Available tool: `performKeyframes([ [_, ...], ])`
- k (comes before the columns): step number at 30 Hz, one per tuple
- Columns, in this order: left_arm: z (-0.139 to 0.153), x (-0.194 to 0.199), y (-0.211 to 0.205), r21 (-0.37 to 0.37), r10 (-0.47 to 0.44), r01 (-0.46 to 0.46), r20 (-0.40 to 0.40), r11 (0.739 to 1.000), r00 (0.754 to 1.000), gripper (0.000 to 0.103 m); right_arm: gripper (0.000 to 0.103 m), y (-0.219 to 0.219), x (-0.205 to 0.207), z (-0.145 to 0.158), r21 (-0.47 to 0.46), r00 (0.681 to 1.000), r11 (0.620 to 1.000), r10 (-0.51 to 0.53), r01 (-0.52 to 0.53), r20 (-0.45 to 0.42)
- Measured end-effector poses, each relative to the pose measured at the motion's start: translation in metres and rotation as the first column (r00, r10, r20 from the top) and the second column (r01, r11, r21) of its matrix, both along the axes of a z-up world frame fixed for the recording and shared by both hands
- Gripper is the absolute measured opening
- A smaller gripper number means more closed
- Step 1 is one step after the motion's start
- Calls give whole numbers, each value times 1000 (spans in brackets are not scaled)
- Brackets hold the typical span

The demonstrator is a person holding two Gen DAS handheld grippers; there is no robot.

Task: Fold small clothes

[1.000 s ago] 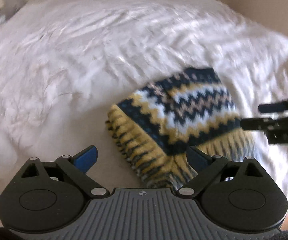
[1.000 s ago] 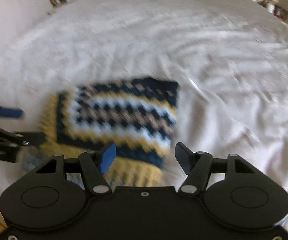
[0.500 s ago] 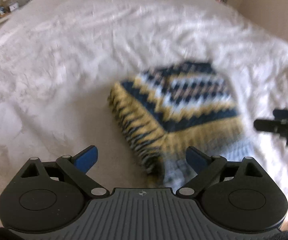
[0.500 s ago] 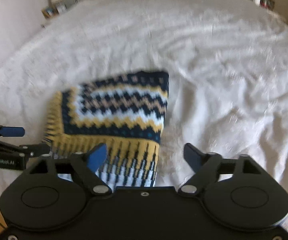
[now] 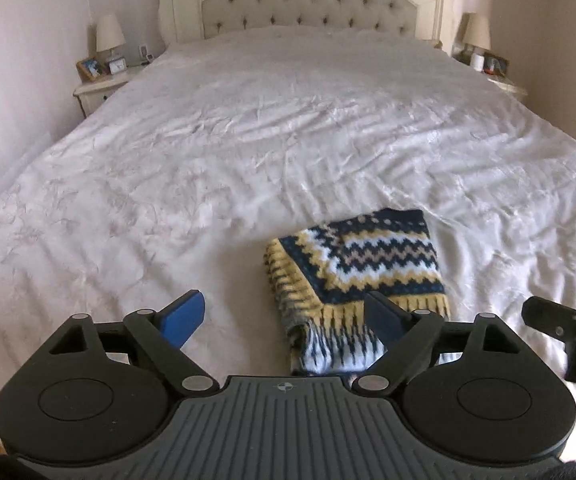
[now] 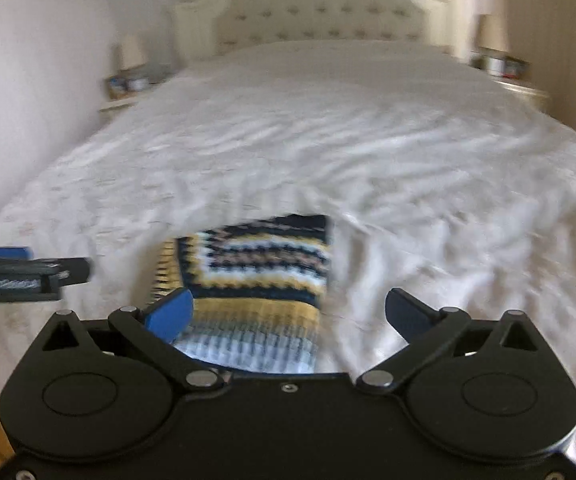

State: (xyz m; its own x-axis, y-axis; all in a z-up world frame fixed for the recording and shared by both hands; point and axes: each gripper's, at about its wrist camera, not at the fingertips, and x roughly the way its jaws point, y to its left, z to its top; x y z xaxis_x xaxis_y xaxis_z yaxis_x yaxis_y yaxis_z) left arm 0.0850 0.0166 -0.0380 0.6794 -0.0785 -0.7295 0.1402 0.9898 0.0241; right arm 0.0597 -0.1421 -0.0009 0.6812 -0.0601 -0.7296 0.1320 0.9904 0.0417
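The bed fills nearly everything ahead of both your claws, its white cover rumpled into shallow creases and running back to a tufted headboard, with a nightstand and lamp far off to the left and another lamp far right. The folded knit garment, zigzag-patterned in navy, yellow and white, lies on the cover just ahead of the left claw, toward its right finger; from the right claw it sits just ahead and toward the left finger, though that view is blurred. Both claws stand wide open and hold nothing, and neither touches the knit. It looks already folded into a compact rectangle, so the fold seems mostly or wholly done. Judge the knit as light, soft and thick: it will sag and spring open if you lift one layer only, and the loose weave may snag on a fingertip. If you move or fold it again, take the stacked layers together at a near corner by the ribbed hem, one claw at each side. Nothing lies on the cover between you and the garment; the only thing to mind is the other claw, which sits close beside each, and the soft cover, which could bunch into a pinch.
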Motion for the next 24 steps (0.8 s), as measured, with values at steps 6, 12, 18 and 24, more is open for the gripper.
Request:
performKeyframes([
  [6, -1, -16, -4, -75, -3, -3, -89, 997, 996, 86, 100, 8, -11, 3, -40, 996, 998, -46, 43, -73],
  [12, -9, -35, -2, -131, 26, -47, -156, 990, 987, 86, 100, 6, -23, 12, 52, 997, 998, -20, 24, -73],
  [18, -6, -53, -4, -79, 29, -41, -144, 996, 989, 87, 100, 14, -35, 14, 77, 996, 997, -14, 21, -90],
  [24, -3, -64, 0, -69, 44, -55, -145, 996, 988, 88, 100, 24, -43, 15, 67, 995, 998, 2, 4, -99],
])
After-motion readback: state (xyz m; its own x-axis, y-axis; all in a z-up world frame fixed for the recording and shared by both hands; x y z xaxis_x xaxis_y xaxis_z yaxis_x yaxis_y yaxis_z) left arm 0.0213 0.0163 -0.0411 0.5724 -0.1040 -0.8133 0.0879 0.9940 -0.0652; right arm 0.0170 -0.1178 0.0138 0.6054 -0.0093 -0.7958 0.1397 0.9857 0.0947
